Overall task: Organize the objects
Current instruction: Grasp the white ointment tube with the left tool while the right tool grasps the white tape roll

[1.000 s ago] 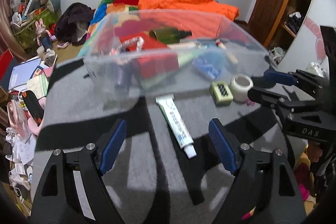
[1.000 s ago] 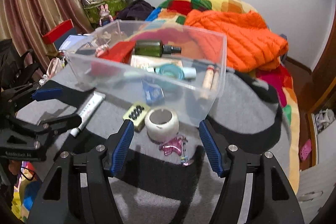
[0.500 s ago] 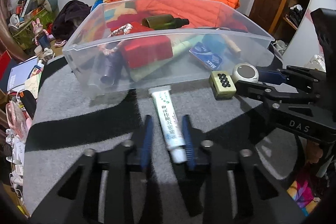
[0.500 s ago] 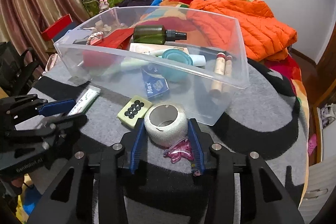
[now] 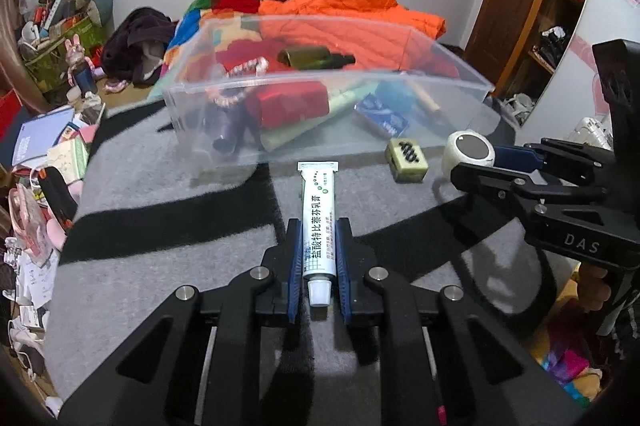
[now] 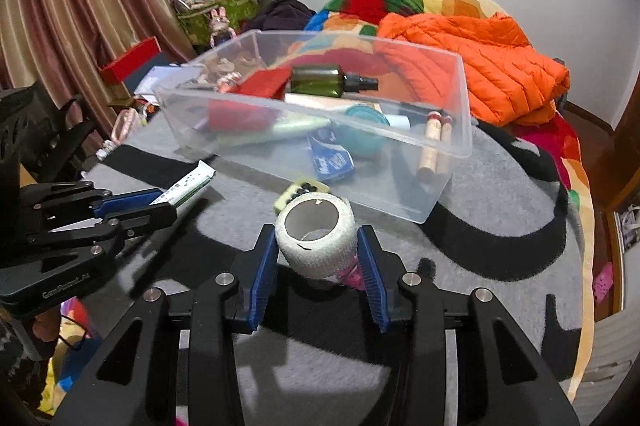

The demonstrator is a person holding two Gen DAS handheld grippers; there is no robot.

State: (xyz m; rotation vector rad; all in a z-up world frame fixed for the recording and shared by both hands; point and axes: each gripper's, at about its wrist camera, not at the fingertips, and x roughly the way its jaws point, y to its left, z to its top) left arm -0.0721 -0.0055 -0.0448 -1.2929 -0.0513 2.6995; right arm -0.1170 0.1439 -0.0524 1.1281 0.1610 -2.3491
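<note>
Just beside bin rim (image 6: 316, 112): bandage roll (image 6: 316, 242)

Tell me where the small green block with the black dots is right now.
The green block lies on the grey blanket just in front of the clear bin, between the ointment tube and the white tape roll.

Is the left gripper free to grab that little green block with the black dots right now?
Probably not yet. The left gripper is shut on the tube, so it is occupied. The green block lies uncovered on the rug beside the clear bin, otherwise unobstructed.
</note>
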